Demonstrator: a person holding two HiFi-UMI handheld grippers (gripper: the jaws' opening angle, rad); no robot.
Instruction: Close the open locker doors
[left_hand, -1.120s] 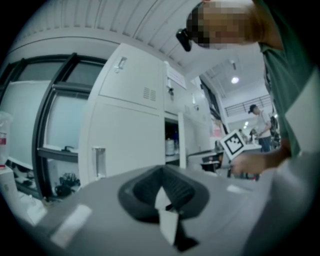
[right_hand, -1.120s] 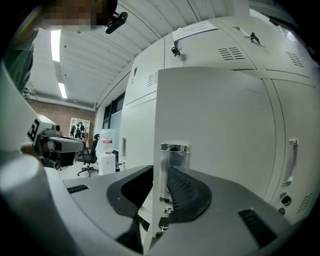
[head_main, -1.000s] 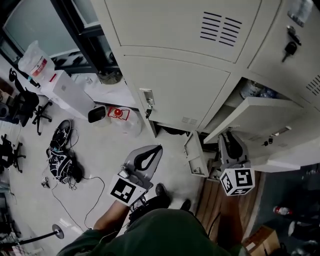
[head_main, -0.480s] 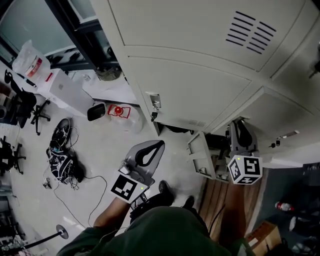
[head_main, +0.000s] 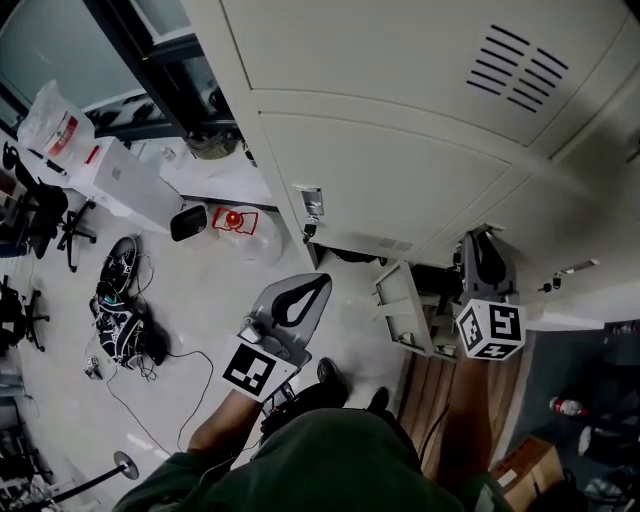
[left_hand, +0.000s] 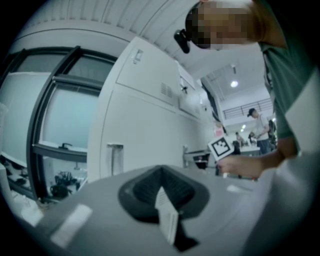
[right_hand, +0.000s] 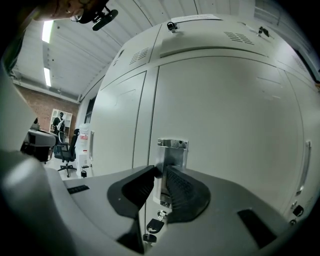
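You're in a dk-green short-sleeve tee (head_main: 330, 465) w/ black shoes (head_main: 325, 375). L gripper (head_main: 315, 288): lt-grey plastic shell, tapered, w/ black ribbed pads (left_hand: 140, 187) shaped like a teardrop loop. R gripper (head_main: 487, 238): same grey shell, same black ribbed pads (right_hand: 185, 192). Each has a white cube w/ black square markers: L cube (head_main: 250, 370), R cube (head_main: 490, 330). Small white label (left_hand: 70, 227) on L's shell.

Pale grey locker door (right_hand: 225, 125), chrome handle (right_hand: 172, 150)

Even indoor light, ceiling strips; fisheye edges dark, foreground blurred
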